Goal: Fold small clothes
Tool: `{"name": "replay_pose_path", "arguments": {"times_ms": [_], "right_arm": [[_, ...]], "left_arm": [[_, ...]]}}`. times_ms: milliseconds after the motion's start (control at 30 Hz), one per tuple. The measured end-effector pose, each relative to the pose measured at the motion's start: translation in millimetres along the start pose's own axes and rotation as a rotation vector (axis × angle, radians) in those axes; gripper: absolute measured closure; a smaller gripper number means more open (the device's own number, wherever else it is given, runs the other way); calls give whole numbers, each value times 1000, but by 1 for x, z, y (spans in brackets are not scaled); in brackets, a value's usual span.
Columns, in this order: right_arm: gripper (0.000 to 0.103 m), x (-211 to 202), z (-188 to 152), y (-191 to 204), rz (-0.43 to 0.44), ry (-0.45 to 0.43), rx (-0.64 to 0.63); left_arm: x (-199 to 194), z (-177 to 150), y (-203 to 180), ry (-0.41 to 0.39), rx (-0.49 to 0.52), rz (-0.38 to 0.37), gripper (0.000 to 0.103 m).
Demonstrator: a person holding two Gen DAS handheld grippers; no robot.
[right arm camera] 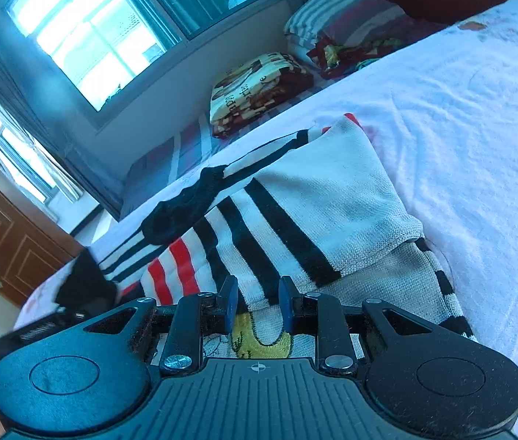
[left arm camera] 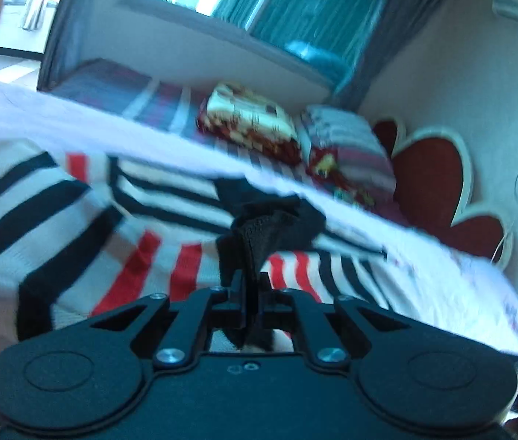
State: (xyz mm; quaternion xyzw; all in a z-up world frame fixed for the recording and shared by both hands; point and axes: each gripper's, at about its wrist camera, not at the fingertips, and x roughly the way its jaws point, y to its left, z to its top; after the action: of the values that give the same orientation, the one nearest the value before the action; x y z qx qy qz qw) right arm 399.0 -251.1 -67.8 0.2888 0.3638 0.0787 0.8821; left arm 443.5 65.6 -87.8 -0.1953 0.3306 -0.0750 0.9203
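So a striped knit sweater [right arm camera: 295, 198], cream with black and red bands, is being spread out on a white bedsheet [right arm camera: 460, 110] that's covering the bed. In the left wrist view the left gripper [left arm camera: 250, 286] is being held clamped right down on a bunched bit of the sweater's black trim [left arm camera: 259, 231], and that dark edge is being pinched up off the rest of the garment, with the striped body lying below and behind it. That view is pretty smeared, so finer detail on the fabric isn't being made out. In the right wrist view the right gripper [right arm camera: 257, 304] is being held partly open just over the near edge of the sweater, its blue pads [right arm camera: 230, 302] standing apart with knit fabric showing in the gap; whether the pads are actually pressing on the cloth can't be told. A yellow embroidered patch [right arm camera: 259, 341] is being seen just under that gripper. One sleeve or flap is being laid folded across the body, cream side up. Further back, a folded patterned blanket [right arm camera: 259, 88] and a striped pillow [right arm camera: 343, 14] are being kept near the wall under a window [right arm camera: 86, 33], well apart from the sweater.
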Motion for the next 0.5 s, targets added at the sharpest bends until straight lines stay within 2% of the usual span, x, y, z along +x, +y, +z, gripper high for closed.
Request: {"name": "replay_pose_path", "arguments": {"times_ms": [33, 100, 133, 167, 200, 233, 300, 367, 433, 500], "right_arm": [[79, 0, 2, -3, 13, 1, 8], [79, -1, 5, -6, 39, 3, 23], [79, -1, 7, -6, 51, 5, 25], [78, -1, 8, -6, 59, 6, 23], [52, 0, 9, -5, 66, 7, 22], [18, 0, 9, -3, 67, 3, 21], [16, -2, 8, 2, 95, -30, 8], [17, 3, 8, 9, 157, -18, 11], [31, 11, 7, 20, 193, 5, 11], [32, 22, 4, 31, 212, 36, 5]], "left_arm": [[9, -3, -3, 25, 6, 13, 97], [22, -14, -8, 80, 18, 21, 89], [24, -14, -10, 63, 42, 24, 86], [25, -14, -14, 57, 63, 21, 74], [25, -15, -16, 56, 73, -2, 64], [25, -15, -16, 56, 75, -36, 47], [16, -14, -21, 50, 106, -38, 46], [3, -15, -23, 15, 143, -14, 46], [-24, -21, -9, -25, 138, 12, 46], [-52, -30, 9, -58, 103, 53, 46]]}}
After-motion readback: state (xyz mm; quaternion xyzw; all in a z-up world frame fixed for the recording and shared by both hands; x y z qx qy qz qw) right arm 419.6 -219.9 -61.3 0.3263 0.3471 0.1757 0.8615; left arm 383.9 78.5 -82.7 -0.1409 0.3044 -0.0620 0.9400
